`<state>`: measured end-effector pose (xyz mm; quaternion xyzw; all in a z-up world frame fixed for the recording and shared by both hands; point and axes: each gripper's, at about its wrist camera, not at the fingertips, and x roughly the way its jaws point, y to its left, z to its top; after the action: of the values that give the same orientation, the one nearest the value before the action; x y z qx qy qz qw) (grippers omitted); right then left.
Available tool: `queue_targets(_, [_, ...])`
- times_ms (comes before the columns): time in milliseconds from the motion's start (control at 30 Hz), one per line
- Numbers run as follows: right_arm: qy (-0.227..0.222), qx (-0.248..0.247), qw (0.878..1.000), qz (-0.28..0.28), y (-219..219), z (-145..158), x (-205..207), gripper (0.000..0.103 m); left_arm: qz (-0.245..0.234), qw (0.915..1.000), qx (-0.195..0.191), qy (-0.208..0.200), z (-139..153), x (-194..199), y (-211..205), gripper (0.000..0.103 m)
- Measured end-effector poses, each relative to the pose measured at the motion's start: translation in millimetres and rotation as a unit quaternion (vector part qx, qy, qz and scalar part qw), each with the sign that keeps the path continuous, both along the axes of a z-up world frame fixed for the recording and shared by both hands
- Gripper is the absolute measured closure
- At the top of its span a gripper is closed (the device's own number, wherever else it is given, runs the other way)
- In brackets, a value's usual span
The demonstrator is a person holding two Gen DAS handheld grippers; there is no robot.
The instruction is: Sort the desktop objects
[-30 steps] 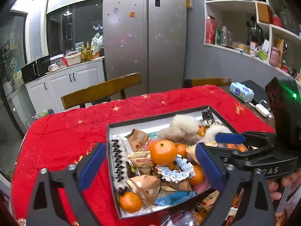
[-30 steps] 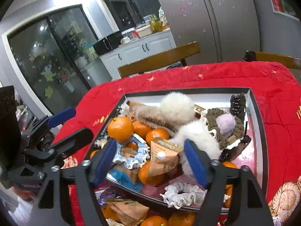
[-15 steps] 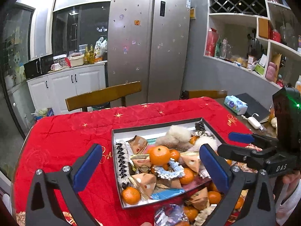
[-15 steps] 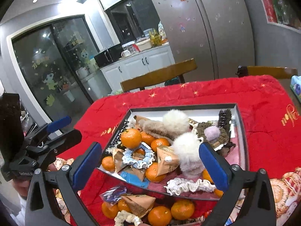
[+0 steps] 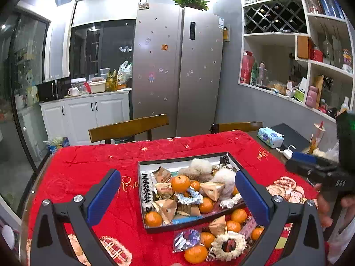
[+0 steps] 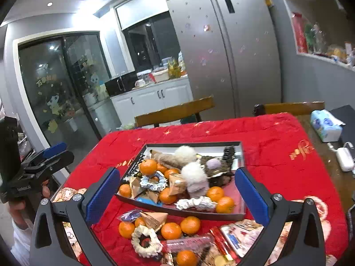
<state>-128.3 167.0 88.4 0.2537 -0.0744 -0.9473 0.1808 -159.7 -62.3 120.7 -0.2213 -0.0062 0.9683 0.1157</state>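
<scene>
A dark-rimmed tray (image 5: 142, 201) (image 6: 240, 153) on the red tablecloth holds several tangerines (image 5: 180, 184) (image 6: 148, 166), triangular snack packs (image 5: 166, 208), fluffy scrunchies (image 6: 196, 180) and black hair clips (image 5: 146, 186). More tangerines (image 6: 171, 230), a cream scrunchie (image 5: 228, 245) (image 6: 145, 239) and wrappers lie loose on the cloth before the tray. My left gripper (image 5: 177, 195) is open and empty, raised above the near edge. My right gripper (image 6: 177, 196) is open and empty too; it also shows at the right of the left wrist view (image 5: 310, 166).
Two wooden chairs (image 5: 128, 127) (image 6: 290, 108) stand at the table's far side. A tissue pack (image 5: 270, 137) (image 6: 325, 128), a white charger (image 6: 344, 158) and a dark laptop (image 5: 288, 136) lie on the bare table at the right. Fridge and shelves stand behind.
Both grippers have pulled back and risen away from the tray, so more of the table and the loose items in front now show. Both stay open and empty.
</scene>
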Motion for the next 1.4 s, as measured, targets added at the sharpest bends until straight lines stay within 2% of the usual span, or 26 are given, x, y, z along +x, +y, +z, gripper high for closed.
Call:
queue_targets(100, [0.017,0.008,1.0,-0.004,7,1,16,0.0,0.0,1.0,-0.001,0.002,-3,15,4,0.0])
queue_targets(233, [0.018,0.027,0.999,-0.003,10,-15,26,0.0,-0.005,0.9999,-0.008,-0.012,-19,24,12,0.0])
queue_targets(600, [-0.022,0.019,1.0,0.008,16,-54,16,0.0,-0.014,0.9948,-0.007,-0.101,-85,21,23,0.0])
queue_targets(767, [-0.056,0.008,0.998,0.023,11,-77,5,0.0,-0.021,0.9915,-0.022,-0.126,-111,10,34,0.0])
queue_targets(900, [-0.065,0.027,0.997,0.009,15,-92,2,0.0,-0.023,0.9889,-0.033,-0.143,-129,2,37,0.0])
queue_targets(1100, [-0.094,0.012,0.995,-0.017,40,-107,-8,0.0,-0.01,0.9854,-0.039,-0.166,-147,-14,30,0.0])
queue_targets(1200, [-0.111,0.009,0.993,-0.029,48,-115,-14,0.002,-0.001,0.9844,-0.036,-0.172,-152,-21,22,0.0])
queue_targets(1300, [-0.134,0.008,0.99,-0.031,52,-123,-19,0.011,0.009,0.9844,-0.05,-0.168,-155,-26,19,0.0])
queue_targets(1400, [-0.143,0.015,0.989,-0.046,57,-127,-19,0.015,0.01,0.984,-0.061,-0.167,-160,-29,16,0.0])
